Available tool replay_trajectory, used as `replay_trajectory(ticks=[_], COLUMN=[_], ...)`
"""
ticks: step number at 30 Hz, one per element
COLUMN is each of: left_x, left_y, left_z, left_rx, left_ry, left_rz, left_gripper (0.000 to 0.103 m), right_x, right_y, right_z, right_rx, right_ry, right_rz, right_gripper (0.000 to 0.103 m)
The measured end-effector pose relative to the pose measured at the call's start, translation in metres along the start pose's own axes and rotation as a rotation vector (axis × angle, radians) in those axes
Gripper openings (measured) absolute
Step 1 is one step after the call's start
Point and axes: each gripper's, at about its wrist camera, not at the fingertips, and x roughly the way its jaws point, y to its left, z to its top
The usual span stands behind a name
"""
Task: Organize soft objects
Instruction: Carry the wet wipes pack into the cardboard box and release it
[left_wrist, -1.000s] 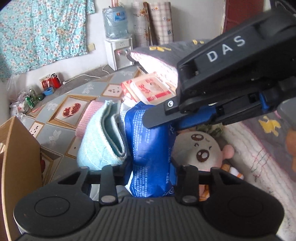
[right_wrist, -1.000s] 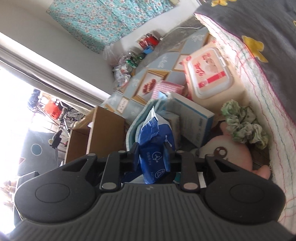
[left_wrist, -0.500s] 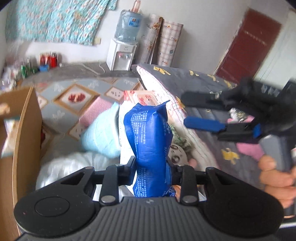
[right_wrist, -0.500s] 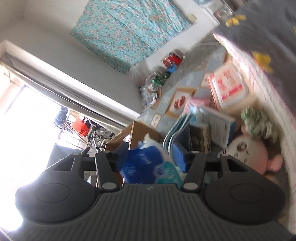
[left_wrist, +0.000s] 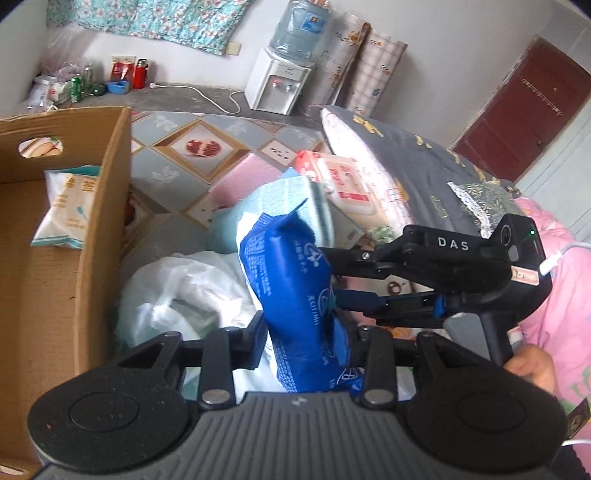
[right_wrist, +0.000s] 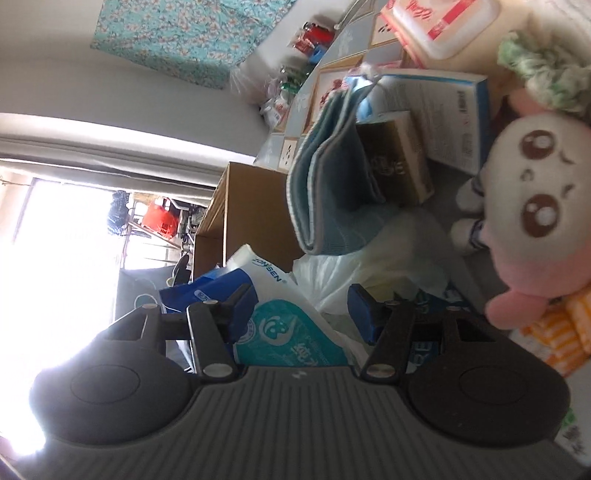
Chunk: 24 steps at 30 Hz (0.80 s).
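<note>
One blue packet (left_wrist: 295, 295), one plush toy (right_wrist: 535, 206), one cardboard box (left_wrist: 74, 258).

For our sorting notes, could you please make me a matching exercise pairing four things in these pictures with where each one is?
Things:
1. blue packet
2. white snack bag
3. water dispenser
4. plush toy

Places:
A. against the far wall
B. between the left gripper's fingers
C. inside the cardboard box
D. beside the folded blue towel, in the right wrist view

Pairs: 1-B, 2-C, 3-A, 4-D
</note>
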Motion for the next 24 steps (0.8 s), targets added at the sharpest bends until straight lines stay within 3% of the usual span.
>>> replay_trajectory(ticks=[11, 19, 21, 24], left_x=[-0.001, 0.000, 0.001, -0.001], left_y=[0.015, 0.023, 0.020, 0.013], left_z=[-0.001, -0.007, -0.008, -0.009], left_rx=[-0.019, -0.054, -0.042, -0.011], left_ry=[0.027, 0.047, 0.045, 0.020], left_rz=[-0.001, -0.021, -0.017, 0.017], left_gripper=[0.050, 0.058, 0.058, 0.047], right_x=[0.014, 0.023, 0.024, 0.021], right_y=[0.023, 0.040, 0.046, 0.052], right_z=[0.001, 0.003, 0.000, -0.002], right_rx=[-0.067, -0.139, -0.161, -0.194], right_ry=[0.063, 0.101, 0.111, 0.101], right_rz=[0.028, -0.016, -0.018, -0.034], right_gripper=[0.056, 0.056, 0.056, 0.052])
